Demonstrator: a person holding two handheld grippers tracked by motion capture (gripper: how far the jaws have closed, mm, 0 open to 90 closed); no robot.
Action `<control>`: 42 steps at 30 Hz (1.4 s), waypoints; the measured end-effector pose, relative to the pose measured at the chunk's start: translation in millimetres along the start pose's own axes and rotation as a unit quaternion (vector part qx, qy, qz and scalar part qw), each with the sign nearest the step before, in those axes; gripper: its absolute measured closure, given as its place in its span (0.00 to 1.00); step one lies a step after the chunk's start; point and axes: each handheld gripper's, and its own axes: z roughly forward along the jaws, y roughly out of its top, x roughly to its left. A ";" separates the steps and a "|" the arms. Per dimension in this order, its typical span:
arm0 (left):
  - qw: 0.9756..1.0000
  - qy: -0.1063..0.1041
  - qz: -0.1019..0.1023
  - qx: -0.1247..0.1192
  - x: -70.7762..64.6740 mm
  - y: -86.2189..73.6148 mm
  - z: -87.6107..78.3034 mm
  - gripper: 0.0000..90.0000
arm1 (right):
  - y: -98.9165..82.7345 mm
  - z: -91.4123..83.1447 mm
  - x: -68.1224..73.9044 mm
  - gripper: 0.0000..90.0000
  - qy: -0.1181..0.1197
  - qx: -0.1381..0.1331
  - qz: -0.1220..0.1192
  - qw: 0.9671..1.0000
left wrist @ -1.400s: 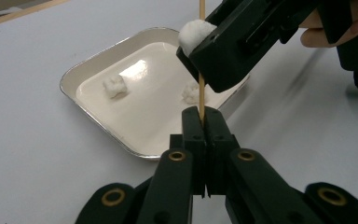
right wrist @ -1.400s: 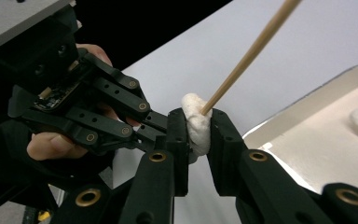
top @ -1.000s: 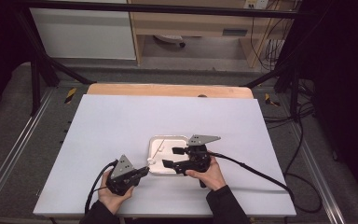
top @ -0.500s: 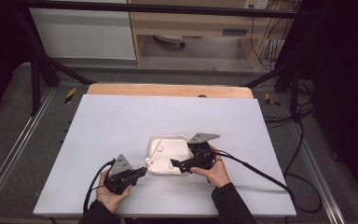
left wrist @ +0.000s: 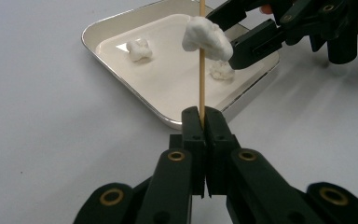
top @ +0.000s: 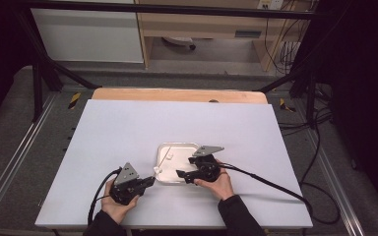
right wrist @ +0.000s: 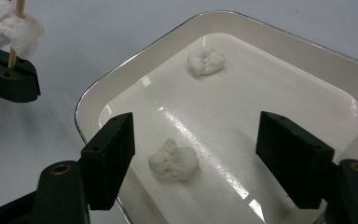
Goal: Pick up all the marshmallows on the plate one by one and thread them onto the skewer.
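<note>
Clamping a thin wooden skewer [left wrist: 202,65] near its lower end, the left gripper [left wrist: 204,122] has its jaws fully closed on the stick, which stands upright in the left gripper view. One white, fluffy, irregular lump — the skewered piece [left wrist: 207,38] — is threaded on the stick above the jaws, level with the near corner of the tray [left wrist: 121,29]. In the high view the left gripper [top: 147,183] sits just off the tray's near-left corner.

The right gripper [right wrist: 193,154] has jaws standing apart, and they have just been closing; a loose white piece [right wrist: 174,161] lies on the tray floor between them, with no pad touching it. In the high view the right gripper [top: 182,174] is at the tray's near-right edge.

Changes from the earlier frames: the right gripper was higher and farther over the tray's middle; it now sits lower and nearer the person. The left gripper holds the same place with the same grip.

Count:
- Tray — one, cream-white, shallow, rectangular with rounded corners and a shiny rim.
- Skewer: one.
- White pieces: three; one on the stick, two loose in the tray. The farther loose piece [right wrist: 206,60] lies toward the tray's far side.
- Grippers: two.
</note>
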 end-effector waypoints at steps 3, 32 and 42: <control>1.000 0.000 0.000 0.000 0.0 0.0 0.0 0.98 | -0.6 1.7 2.4 0.38 0.002 0.006 -0.009 1.000; 1.000 0.000 0.000 -0.003 -0.1 0.4 -0.7 0.99 | -2.8 3.9 9.6 0.76 -0.001 0.037 -0.066 0.997; 1.000 -0.001 0.000 -0.005 -0.3 0.5 -1.1 0.99 | 3.4 -4.9 10.6 0.80 0.004 0.019 -0.051 0.999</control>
